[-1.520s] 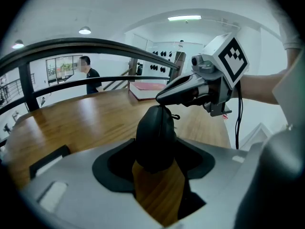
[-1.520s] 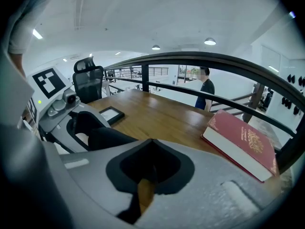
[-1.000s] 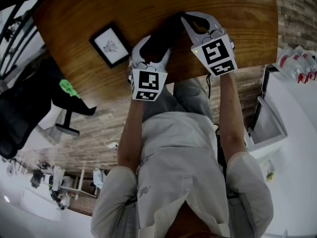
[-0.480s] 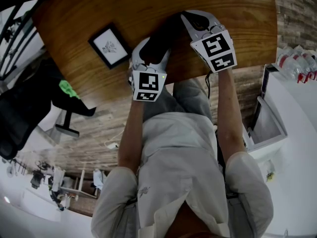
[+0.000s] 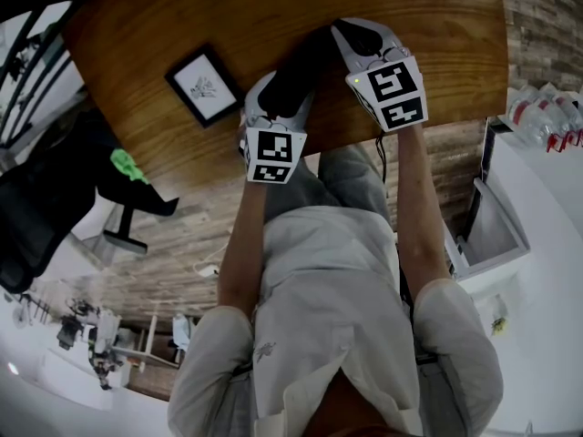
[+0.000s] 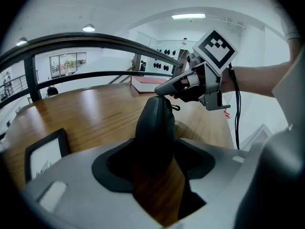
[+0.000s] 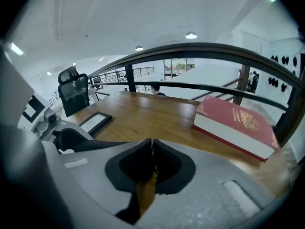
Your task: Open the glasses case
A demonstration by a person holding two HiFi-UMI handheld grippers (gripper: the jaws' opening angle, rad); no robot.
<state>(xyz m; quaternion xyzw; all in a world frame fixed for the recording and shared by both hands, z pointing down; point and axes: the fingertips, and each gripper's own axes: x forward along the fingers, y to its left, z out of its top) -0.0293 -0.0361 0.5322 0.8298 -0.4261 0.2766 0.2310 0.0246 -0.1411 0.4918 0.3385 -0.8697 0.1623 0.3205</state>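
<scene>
Dark oval glasses case (image 5: pixel 293 73): stood on brown wooden table (image 5: pixel 164 16), clamped between the jaws of left gripper (image 6: pixel 155 159). At its far tip, right gripper (image 7: pixel 152 163): jaws had just eased open to a slit, with a thin dark sliver between them (identity unclear). Red hardback book (image 7: pixel 233 123): gilt cover lettering illegible.

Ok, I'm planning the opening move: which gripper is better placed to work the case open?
Right. The left gripper clamps the glasses case's near end, steadying it. The right gripper is at the far end, jaws just easing open yet nearly together on what looks like the thin zip pull.
</scene>
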